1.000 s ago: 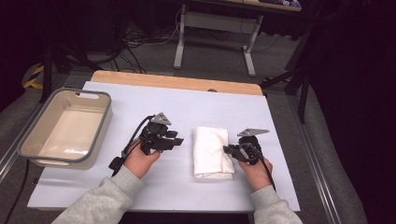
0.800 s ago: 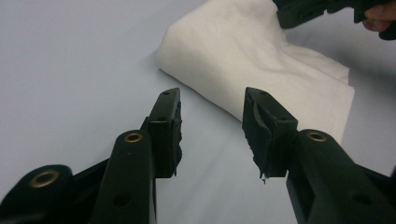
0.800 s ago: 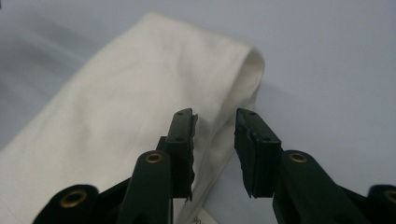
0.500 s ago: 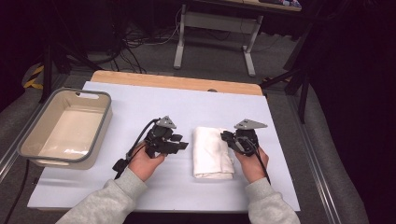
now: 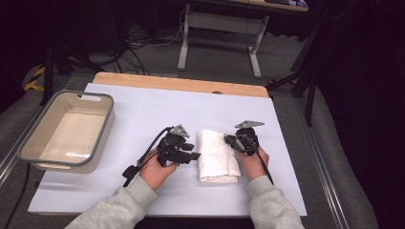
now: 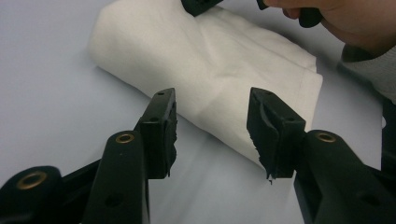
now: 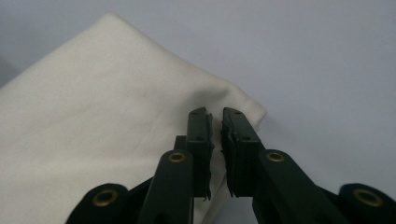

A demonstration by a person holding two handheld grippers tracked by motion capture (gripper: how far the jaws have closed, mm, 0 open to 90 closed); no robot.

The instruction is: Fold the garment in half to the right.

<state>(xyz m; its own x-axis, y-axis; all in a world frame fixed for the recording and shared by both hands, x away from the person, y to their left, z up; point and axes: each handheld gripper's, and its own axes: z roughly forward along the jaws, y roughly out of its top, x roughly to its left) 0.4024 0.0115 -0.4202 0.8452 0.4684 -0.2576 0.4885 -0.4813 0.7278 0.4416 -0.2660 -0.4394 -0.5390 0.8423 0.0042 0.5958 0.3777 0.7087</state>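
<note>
1. Here, a folded white cloth (image 5: 218,156) lies on the table (image 5: 143,109), between the two grippers; a tub (image 5: 67,131) stands well apart at the left.
2. The left gripper (image 6: 212,130) sits just beside the cloth; its jaws have just been opening, with nothing pinched between them.
3. The right gripper (image 7: 216,135) is clenched almost fully at the cloth's edge; whether it pinches fabric, I cannot tell.

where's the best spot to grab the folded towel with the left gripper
Probably the long edge nearest the left gripper. The towel lies flat, folded into a thick stack, and that edge is rounded and raised enough to pinch. Come in low along the table with the fingers above and below that edge; they stand apart just short of it.
</note>
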